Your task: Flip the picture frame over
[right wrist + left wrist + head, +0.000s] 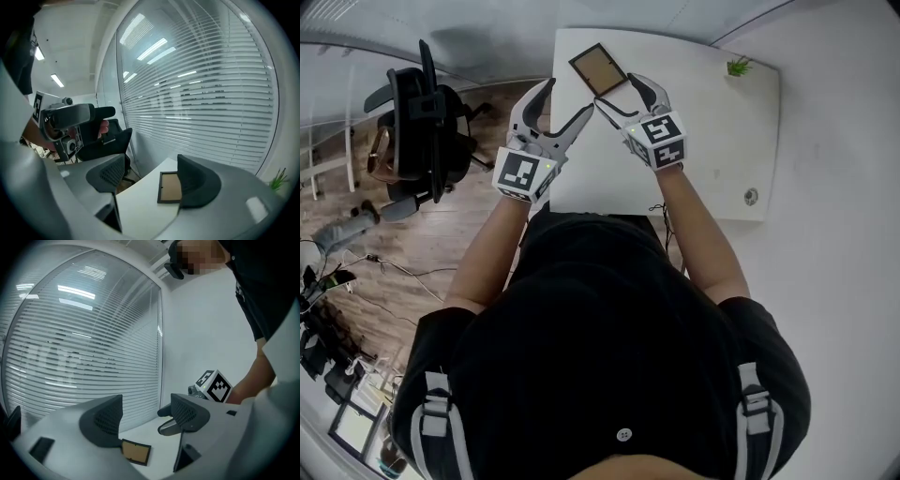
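Left gripper (570, 97) and right gripper (617, 91) hover, fingers apart and empty, by the frame (598, 69) at the surface's (712, 131) far left corner; pinching one edge squarely should flip it.

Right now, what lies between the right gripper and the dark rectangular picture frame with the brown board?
Only bare white tabletop, as the right gripper view shows. The open right gripper points at the picture frame.

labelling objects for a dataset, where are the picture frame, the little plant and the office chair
picture frame (598, 68), head view, on its brown centre panel
plant (738, 67), head view, on its green leaves
office chair (419, 108), head view, on its black backrest
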`<state>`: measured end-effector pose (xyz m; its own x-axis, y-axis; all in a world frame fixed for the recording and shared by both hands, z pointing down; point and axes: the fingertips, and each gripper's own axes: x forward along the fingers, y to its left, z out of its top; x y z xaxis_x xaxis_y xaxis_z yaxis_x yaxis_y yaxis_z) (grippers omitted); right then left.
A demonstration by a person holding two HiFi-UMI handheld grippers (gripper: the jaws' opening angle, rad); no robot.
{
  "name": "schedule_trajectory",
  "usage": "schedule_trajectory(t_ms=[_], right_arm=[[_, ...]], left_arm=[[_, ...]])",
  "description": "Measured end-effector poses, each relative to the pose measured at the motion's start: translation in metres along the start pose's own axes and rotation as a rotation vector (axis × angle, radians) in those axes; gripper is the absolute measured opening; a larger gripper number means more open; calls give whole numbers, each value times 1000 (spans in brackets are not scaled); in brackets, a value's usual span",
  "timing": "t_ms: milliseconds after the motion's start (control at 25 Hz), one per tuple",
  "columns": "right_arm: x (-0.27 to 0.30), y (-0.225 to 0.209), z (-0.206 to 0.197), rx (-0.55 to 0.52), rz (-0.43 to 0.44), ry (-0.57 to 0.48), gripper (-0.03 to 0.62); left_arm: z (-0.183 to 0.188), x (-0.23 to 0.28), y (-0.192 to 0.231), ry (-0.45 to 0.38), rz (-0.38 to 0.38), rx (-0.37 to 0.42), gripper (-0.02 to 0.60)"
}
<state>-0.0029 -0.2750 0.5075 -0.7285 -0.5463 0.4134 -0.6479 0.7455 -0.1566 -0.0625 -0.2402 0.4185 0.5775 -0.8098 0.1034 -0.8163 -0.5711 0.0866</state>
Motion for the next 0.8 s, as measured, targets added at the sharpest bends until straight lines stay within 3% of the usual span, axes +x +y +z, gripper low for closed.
schedule_trajectory(t_ms=[280,520,800], right_arm=[[41,-20,-40,28,-56,137,359],[76,-29,-74,31,-81,249,342],[108,-34,-110,61,-89,368,325]], left_arm=[[-27,17,22,35,-9,50,325],[-48,29,51,48,15,-10,321],[-76,43,83,81,29,-24,313]])
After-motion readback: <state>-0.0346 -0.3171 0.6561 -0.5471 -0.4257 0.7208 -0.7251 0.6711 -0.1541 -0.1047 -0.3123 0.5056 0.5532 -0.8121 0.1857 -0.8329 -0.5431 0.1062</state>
